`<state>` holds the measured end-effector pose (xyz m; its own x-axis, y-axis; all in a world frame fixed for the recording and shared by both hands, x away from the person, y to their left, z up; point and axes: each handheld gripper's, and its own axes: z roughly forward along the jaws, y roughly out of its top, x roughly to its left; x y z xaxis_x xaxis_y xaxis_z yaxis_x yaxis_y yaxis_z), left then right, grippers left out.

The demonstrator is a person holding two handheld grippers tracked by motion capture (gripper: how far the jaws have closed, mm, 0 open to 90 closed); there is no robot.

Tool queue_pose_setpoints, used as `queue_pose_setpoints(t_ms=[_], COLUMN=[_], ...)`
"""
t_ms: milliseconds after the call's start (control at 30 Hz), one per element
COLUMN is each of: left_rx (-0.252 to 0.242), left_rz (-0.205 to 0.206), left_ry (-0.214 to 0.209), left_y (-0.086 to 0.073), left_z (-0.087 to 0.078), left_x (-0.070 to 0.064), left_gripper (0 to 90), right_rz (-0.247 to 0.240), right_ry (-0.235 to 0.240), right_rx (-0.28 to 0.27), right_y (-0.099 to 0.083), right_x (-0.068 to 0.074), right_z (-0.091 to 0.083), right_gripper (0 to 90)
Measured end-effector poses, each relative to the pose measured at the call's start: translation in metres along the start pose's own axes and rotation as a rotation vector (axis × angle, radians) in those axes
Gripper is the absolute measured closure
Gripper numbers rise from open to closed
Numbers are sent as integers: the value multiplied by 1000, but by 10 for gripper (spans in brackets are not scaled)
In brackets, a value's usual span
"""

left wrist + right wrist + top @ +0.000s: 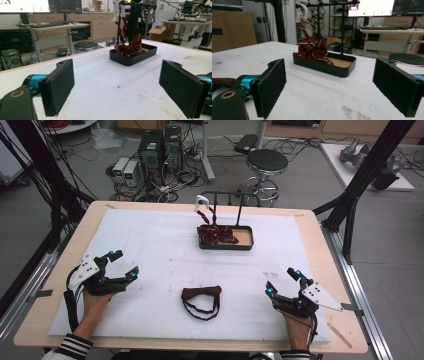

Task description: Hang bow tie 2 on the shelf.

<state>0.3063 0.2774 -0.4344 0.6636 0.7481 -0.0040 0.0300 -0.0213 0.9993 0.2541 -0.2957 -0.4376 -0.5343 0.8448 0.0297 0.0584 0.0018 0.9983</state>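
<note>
A dark red fabric bow tie with a black strap (201, 299) lies on the white-padded counter (150, 250), near edge, between the left gripper (125, 265) and right gripper (282, 281), both spread apart and empty. Farther off sits a black rectangular tray (245, 245) of red ties.

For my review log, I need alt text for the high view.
A dark red bow tie lies on the white table pad between two open hand-held grippers, the left hand-held gripper and right hand-held gripper. Farther back, a black tray holds more red ties beneath a rack.
</note>
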Motion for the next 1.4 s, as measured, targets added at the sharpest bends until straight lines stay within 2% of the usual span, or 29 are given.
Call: queue_pose_setpoints(t_ms=[133, 233, 300, 467, 667, 833, 1000, 1167, 1400], left_rx=[0, -1, -8, -4, 6, 14, 7, 9, 11], left_rz=[-4, -8, -28, -31, -31, -31, -28, -20, -14], left_ry=[2, 12, 18, 27, 41, 37, 46, 42, 47], left_y=[-2, -3, -4, -5, -8, -10, -12, -15, -17], left_z=[0, -1, -1, -2, -1, 0, 0, 1, 1], left_x=[0, 1, 1, 3, 1, 0, -1, -2, -3], left_gripper=[134, 134, 134, 134, 134, 134, 134, 134, 134], right_rz=[-22, -34, -43, -74, -103, -126, -129, -197, -241], right_ry=[40, 87, 120, 173, 234, 290, 349, 388, 436], right_rx=[23, 44, 58, 92, 143, 213, 295, 367, 462], right_y=[5, 14, 20, 34, 49, 59, 65, 70, 76], right_x=[4, 9, 13, 25, 31, 36, 42, 52, 61], right_z=[3, 6, 10, 19, 33, 47, 61, 74, 92], right_gripper=[107, 107, 107, 107, 107, 107, 107, 108, 108])
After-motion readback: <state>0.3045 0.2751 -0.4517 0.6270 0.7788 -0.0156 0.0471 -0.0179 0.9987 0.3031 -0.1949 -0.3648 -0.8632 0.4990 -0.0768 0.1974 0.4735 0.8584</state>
